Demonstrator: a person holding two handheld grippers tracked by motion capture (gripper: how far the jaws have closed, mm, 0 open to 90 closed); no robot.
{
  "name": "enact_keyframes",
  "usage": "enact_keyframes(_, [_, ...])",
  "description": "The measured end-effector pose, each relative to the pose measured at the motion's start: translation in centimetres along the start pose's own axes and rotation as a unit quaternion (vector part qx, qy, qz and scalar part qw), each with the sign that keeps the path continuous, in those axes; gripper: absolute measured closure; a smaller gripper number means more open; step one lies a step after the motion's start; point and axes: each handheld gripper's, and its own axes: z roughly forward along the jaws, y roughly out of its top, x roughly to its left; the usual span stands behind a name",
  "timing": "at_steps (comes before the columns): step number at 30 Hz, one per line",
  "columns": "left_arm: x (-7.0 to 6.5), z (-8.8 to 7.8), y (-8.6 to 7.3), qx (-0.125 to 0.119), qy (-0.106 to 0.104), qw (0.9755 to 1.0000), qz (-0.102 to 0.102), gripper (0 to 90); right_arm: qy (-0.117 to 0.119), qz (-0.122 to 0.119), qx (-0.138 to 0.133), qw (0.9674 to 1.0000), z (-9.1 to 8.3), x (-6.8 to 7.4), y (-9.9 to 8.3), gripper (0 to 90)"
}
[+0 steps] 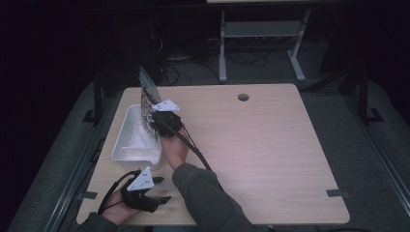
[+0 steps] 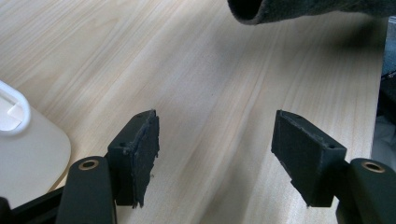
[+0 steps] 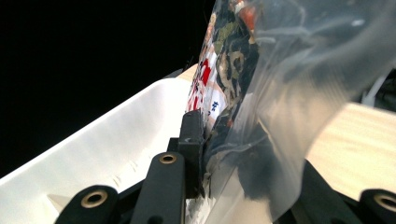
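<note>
— How do the jaws stand?
— The right gripper pinches a clear packet with a red and dark print, over the white tub's right rim. The left gripper is spread wide, gripping nothing, above bare table just in front of the tub.
— What does the close view add?
— The right gripper view shows the plastic crumpled between the pads.
— And the packet's direction?
— It stands on edge, its long side rising away from the tub.
</note>
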Motion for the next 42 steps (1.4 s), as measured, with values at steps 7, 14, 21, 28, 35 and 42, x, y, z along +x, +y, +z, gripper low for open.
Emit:
enact_keyframes(7, [0.0, 0.0, 0.0, -0.001, 0.001, 1.0000, 0.000, 31.4, 0.009, 0.019, -0.001, 0.9998, 0.1, -0.4, -0.7, 72.1])
enact_keyframes(14, [0.0, 0.1, 0.0, -0.002, 0.000, 1.0000, 0.000, 31.3, 0.036, 0.012, 0.001, 0.9993, 0.2, -1.2, -0.5, 67.6])
enact_keyframes(21, [0.0, 0.1, 0.1, -0.002, 0.001, 1.0000, 0.001, 31.3, 0.062, 0.015, 0.006, 0.9980, 0.1, -2.1, -0.6, 54.5])
enact_keyframes(28, [0.0, 0.2, 0.1, -0.003, 0.001, 1.0000, 0.001, 31.2, 0.096, 0.030, 0.006, 0.9949, -0.1, -3.0, -0.6, 41.4])
enact_keyframes(35, [0.0, 0.2, 0.1, -0.001, 0.001, 1.0000, 0.005, 30.8, 0.123, 0.039, 0.016, 0.9915, -0.6, -3.7, -0.6, 36.3])
enact_keyframes(42, [-0.1, 0.3, 0.2, -0.003, 0.001, 1.0000, 0.006, 30.4, 0.137, 0.036, 0.014, 0.9899, -1.8, -4.6, -0.7, 35.0])
